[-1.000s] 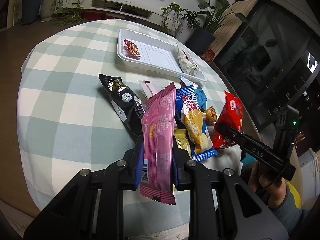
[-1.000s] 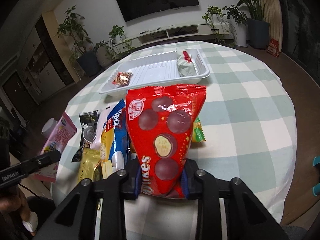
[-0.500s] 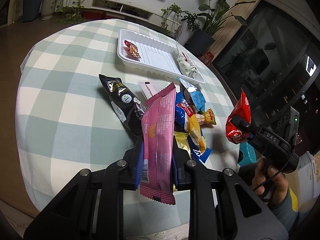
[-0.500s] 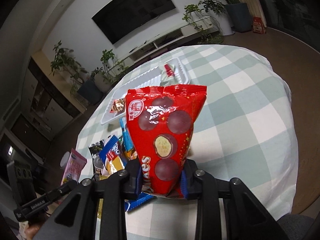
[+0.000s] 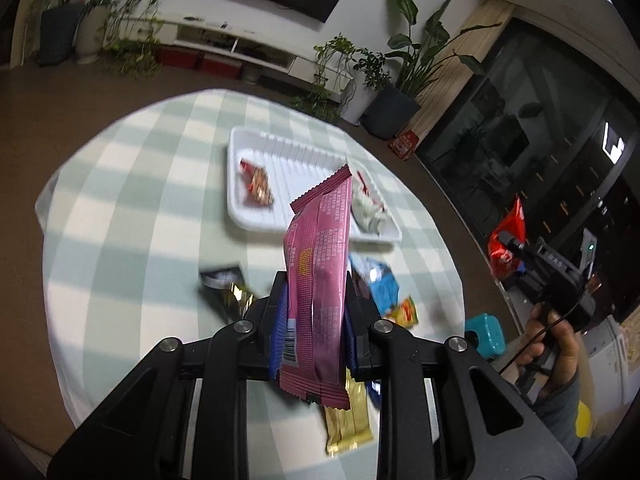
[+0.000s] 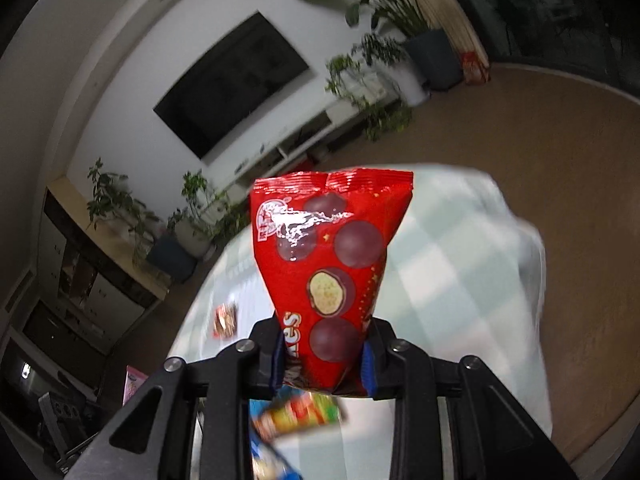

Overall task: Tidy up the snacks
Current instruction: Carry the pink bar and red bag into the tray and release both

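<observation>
My left gripper (image 5: 316,316) is shut on a pink snack packet (image 5: 318,280), held upright above the checked table (image 5: 120,240). Beyond it lies a white tray (image 5: 296,160) holding a red-brown wrapped sweet (image 5: 258,184) and a pale green packet (image 5: 368,212). My right gripper (image 6: 324,354) is shut on a red bag of chocolate balls (image 6: 330,264), lifted high over the table. In the left wrist view the same red bag (image 5: 508,236) hangs off the table's right edge in the right gripper, held by a hand (image 5: 556,344).
Loose snacks lie on the cloth near me: a black packet (image 5: 222,284), a gold bar (image 5: 348,420), a blue packet (image 5: 380,280), a yellow-red one (image 5: 404,312). A teal object (image 5: 484,332) stands beyond the table's right edge. Plants, a TV stand and glass doors ring the room.
Both grippers rose away from the table with their packets. The right one rolled and swung off to the table's right side; the snack pile now sits lower in both views.
</observation>
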{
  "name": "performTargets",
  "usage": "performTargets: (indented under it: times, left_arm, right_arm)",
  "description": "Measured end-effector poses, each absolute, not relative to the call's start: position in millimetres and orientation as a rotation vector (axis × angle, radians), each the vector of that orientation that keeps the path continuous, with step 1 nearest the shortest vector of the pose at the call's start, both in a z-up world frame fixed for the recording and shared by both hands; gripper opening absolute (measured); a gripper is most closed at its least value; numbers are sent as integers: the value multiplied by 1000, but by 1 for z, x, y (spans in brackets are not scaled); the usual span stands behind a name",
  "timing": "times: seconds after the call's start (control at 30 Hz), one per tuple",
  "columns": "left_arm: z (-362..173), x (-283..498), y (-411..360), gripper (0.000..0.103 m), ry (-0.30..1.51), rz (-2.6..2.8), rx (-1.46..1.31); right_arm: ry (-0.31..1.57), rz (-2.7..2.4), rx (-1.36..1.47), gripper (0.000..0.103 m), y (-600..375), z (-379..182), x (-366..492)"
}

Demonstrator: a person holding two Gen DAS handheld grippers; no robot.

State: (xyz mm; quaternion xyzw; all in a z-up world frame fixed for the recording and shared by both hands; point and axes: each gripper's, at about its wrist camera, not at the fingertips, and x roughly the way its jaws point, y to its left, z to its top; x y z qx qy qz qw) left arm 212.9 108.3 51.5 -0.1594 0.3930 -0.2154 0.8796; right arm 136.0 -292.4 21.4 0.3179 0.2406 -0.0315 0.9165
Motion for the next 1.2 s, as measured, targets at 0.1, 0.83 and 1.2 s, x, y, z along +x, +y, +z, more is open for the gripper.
performTargets:
  times: [0.1,0.83,1.2]
  left_arm:
    - [56,248,94,21,841,-459,-301]
    - [1,450,22,21,987,-366,-186]
    - [-44,471,6,26,1056,-298,-104]
  right_arm:
    - [445,-54,623,32,-293,47,164]
    - [890,115,263,32,-192,-32,382]
    - [948,115,193,33,-182,-52,391]
